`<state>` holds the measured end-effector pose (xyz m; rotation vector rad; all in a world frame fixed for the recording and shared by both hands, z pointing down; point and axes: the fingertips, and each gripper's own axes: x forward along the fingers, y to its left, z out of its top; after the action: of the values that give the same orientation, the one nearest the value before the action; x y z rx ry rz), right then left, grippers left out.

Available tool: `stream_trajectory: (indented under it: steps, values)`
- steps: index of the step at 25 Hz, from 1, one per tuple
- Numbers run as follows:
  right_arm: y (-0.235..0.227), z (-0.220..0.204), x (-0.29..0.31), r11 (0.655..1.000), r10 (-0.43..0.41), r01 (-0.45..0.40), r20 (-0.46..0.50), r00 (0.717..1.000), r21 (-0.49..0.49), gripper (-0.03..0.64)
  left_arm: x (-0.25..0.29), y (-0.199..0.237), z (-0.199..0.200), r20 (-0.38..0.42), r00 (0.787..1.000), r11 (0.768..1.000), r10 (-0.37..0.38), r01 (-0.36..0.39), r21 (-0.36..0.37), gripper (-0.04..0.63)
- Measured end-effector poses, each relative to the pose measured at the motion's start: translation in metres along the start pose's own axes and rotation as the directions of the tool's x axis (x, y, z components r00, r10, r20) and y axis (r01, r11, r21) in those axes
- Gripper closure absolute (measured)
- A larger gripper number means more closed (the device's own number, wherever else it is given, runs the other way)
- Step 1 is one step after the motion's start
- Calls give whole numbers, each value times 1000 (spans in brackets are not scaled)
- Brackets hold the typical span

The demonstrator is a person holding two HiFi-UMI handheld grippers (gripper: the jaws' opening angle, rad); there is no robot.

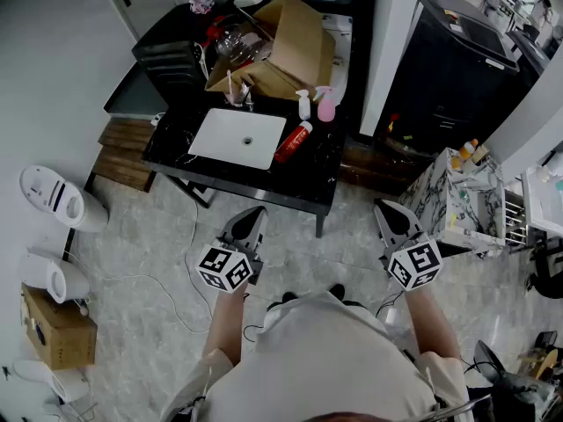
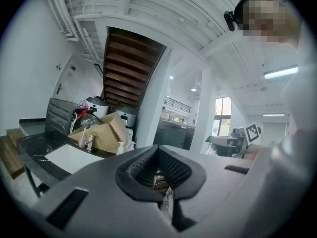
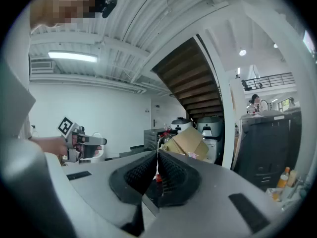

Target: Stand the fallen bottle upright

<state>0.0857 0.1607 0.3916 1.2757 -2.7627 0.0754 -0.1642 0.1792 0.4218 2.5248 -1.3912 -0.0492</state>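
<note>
- Bottle (image 1: 293, 142): red, lying on its side on the black bench (image 1: 303, 185), just beside the right rim of the white basin (image 1: 237, 136). It slants, with its pale capped end toward the back edge and its base toward the front edge. It has not been stood up, so the task's one job looks wholly undone.
- Neighbours: a white spray bottle (image 1: 303, 104) and a pink spray bottle (image 1: 326, 105) stand upright near the capped end. An open cardboard box (image 1: 286, 47) sits behind them toward the back edge.
- Left gripper (image 1: 255, 211): jaws pressed together with nothing between them. It is held roughly level over the floor, short of the bench's front edge and well apart from the bottle.
- Right gripper (image 1: 384, 205): in its own view the jaws also meet at the tips and hold nothing. It is over the floor off the front right corner of the bench, also well apart from the bottle.
- Remaining, as I judge it, is everything:
  - bring a gripper over the front edge;
  - open its jaws and close them on the bottle's body;
  - tip the bottle onto its base on a bare patch of bench;
  - let go.
- Likely hazard: the two upright spray bottles near the cap could be knocked as the red one swings up.
</note>
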Motion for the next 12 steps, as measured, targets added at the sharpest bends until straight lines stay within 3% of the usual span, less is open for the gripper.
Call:
stream_trajectory:
  steps: [12]
  values:
    - [-6,3,0,1000,28,-28,12,1000,2,584,8,-7,-4,-9,1000,1000,15,-15,3,589]
